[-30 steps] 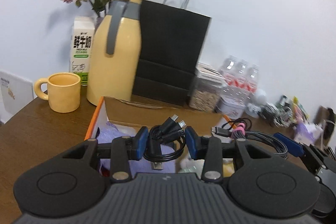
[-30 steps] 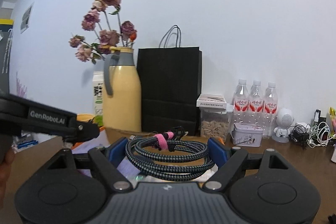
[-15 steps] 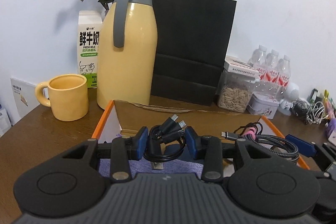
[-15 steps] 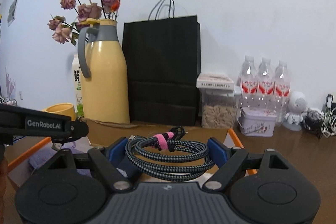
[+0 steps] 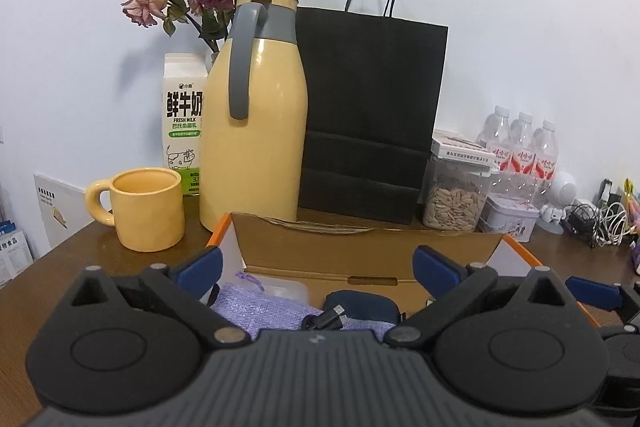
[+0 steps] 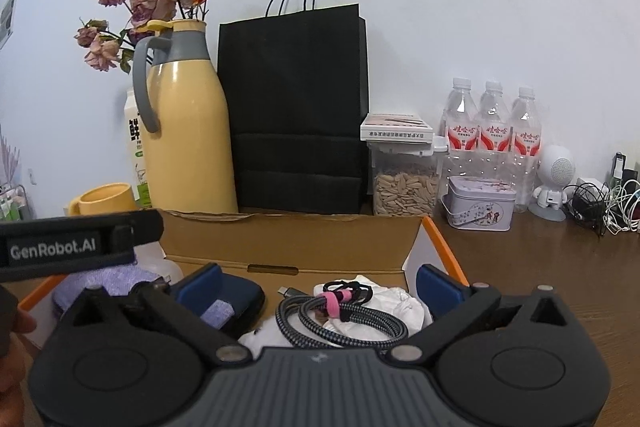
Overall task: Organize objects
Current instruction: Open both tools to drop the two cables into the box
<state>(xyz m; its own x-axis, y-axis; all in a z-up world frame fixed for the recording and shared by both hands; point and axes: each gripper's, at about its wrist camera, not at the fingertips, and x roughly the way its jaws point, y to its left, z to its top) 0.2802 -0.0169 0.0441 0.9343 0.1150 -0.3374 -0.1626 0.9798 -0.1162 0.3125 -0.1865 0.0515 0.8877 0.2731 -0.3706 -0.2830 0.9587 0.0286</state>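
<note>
Brown wood of the table (image 6: pixel 540 267) runs bare to my right of the box, with the clutter kept back along the wall. Next in size, the cardboard box (image 5: pixel 360 247) sits open under both my tools, its orange-edged sides (image 6: pixel 442 243) at left and right and its tall back flap standing just in front of the black paper bag (image 5: pixel 372 107) and yellow jug (image 5: pixel 256 131). My left gripper (image 5: pixel 316 263) is opening, jaws wide, nothing between them; the black cable (image 5: pixel 324 319) lies below on the purple pouch (image 5: pixel 264 307) inside the box. My right gripper (image 6: pixel 316 279) is opening too, wide apart; the braided cable (image 6: pixel 340 319) with its pink tie lies on white cloth (image 6: pixel 400 301) in the box, between the blue pads but touching neither. A yellow mug (image 5: pixel 144 207) stands just outside the box's left corner.
</note>
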